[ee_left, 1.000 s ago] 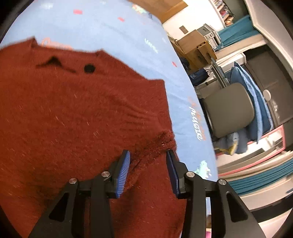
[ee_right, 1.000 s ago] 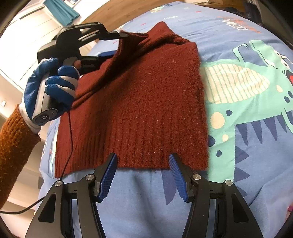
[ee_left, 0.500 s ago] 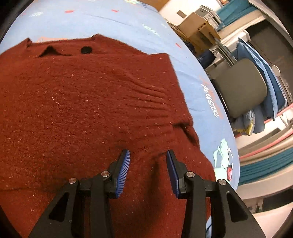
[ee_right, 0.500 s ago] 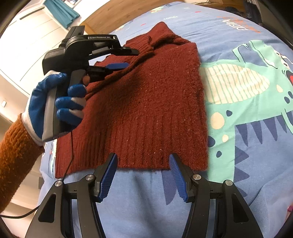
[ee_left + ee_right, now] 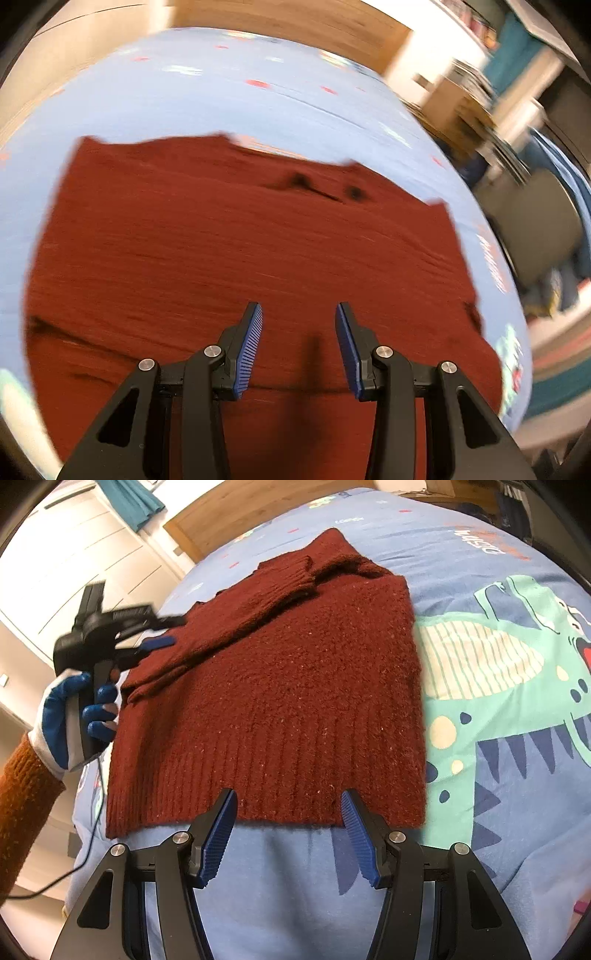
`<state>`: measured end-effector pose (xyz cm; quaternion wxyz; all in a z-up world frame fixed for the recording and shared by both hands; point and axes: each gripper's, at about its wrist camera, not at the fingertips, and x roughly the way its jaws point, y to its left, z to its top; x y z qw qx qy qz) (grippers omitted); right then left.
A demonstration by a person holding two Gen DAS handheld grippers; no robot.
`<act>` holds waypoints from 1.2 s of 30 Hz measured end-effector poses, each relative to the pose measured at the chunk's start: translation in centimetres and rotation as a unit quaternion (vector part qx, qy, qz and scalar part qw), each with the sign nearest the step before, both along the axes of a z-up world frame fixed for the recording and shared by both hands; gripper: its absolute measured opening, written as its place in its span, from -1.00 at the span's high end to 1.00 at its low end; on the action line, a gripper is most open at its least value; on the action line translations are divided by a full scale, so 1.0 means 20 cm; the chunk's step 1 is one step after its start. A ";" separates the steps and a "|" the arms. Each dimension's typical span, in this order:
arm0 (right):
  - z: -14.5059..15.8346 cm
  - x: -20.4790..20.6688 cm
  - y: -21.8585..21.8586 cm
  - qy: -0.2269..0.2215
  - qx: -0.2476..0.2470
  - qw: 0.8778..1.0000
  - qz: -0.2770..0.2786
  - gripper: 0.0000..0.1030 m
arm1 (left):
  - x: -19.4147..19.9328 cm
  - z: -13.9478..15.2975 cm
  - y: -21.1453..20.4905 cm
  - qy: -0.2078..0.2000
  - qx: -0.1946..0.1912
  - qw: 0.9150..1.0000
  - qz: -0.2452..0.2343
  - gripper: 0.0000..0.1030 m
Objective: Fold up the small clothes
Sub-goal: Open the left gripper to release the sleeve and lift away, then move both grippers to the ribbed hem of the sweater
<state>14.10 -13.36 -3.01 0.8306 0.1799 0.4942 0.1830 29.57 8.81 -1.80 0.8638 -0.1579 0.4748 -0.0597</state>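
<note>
A dark red knitted sweater (image 5: 288, 686) lies flat on the blue bedsheet (image 5: 480, 554), one sleeve folded across its upper part. It fills the blurred left wrist view (image 5: 221, 240). My left gripper (image 5: 298, 314) is open and empty above the sweater's edge; it shows in the right wrist view (image 5: 162, 631) at the sweater's left side, held by a blue-gloved hand. My right gripper (image 5: 288, 805) is open and empty just at the sweater's ribbed hem.
The sheet carries a green dinosaur print (image 5: 517, 672) right of the sweater. A wooden headboard (image 5: 240, 506) and white cupboards (image 5: 74, 554) stand beyond the bed. A grey chair (image 5: 535, 229) and shelves stand beside the bed.
The left gripper let go of the sleeve, which now lies folded on the sweater, and drew back to the sweater's left. The right gripper stayed still.
</note>
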 end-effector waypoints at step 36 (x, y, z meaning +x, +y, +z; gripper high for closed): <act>0.17 -0.12 -0.08 -0.041 -0.033 0.998 -0.020 -0.17 | -0.50 0.02 0.26 0.057 0.062 0.995 0.054 0.11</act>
